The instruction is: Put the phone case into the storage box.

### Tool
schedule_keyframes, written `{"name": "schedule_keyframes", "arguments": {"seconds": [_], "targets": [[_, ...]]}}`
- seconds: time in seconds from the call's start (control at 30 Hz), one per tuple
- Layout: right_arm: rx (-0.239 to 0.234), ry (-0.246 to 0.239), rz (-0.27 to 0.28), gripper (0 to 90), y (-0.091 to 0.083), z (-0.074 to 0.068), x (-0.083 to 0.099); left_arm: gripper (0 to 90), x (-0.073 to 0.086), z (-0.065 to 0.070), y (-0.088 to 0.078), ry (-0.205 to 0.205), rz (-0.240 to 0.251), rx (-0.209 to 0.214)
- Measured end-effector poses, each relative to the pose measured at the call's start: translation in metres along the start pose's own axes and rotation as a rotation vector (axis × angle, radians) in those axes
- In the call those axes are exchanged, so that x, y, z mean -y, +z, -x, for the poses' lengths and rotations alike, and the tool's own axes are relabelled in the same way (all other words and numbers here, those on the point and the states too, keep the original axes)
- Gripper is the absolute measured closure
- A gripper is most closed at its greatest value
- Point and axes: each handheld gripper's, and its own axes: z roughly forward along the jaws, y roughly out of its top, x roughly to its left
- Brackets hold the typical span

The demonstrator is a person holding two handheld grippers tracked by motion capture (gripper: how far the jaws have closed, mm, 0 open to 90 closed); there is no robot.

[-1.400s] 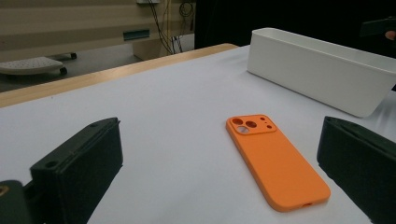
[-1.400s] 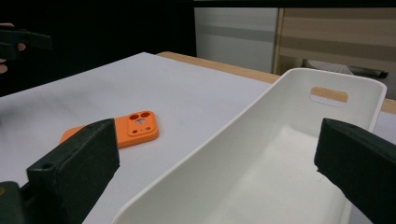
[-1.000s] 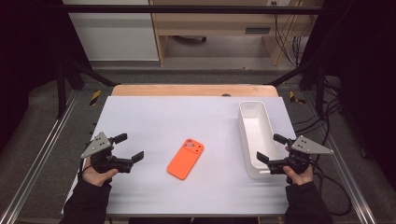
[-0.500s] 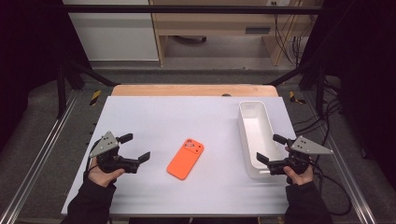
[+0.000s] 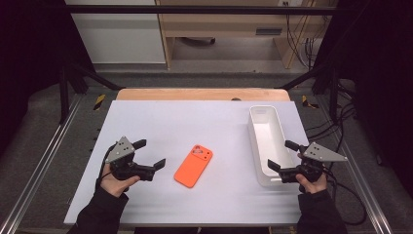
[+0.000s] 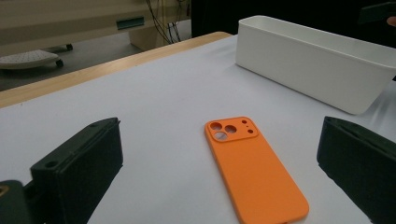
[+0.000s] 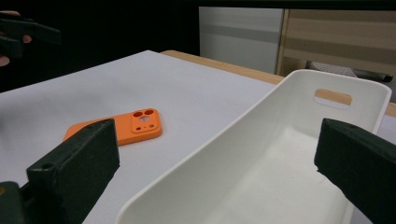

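1. The table (image 5: 195,122) carries everything.
2. A white bin (image 5: 265,141) stands at its right side.
3. The right claw (image 5: 281,157) is spread wide at the bin's near end.
4. The left claw (image 5: 148,153) is spread wide, empty, facing the case.
5. An orange phone case (image 5: 193,165) lies flat mid-table, between the claws.

Looks like a lab: aluminium frame rails (image 5: 39,165) flanking the white table (image 5: 160,122), cables (image 5: 336,126) beyond the right gripper (image 5: 281,158)
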Motion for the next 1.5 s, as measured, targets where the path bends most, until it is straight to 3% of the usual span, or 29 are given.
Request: {"name": "schedule_keyframes", "arguments": {"seconds": [0.47,1.5], "targets": [[0.001,-0.001,-0.004,0.4,0.0,0.0,0.0,0.0,-0.014,0.013,0.011,0.017,-0.035,0.008],[0.0,-0.002,-0.01,0.4,0.0,0.0,0.0,0.0,-0.028,0.027,0.066,0.014,-0.153,0.011]]}}
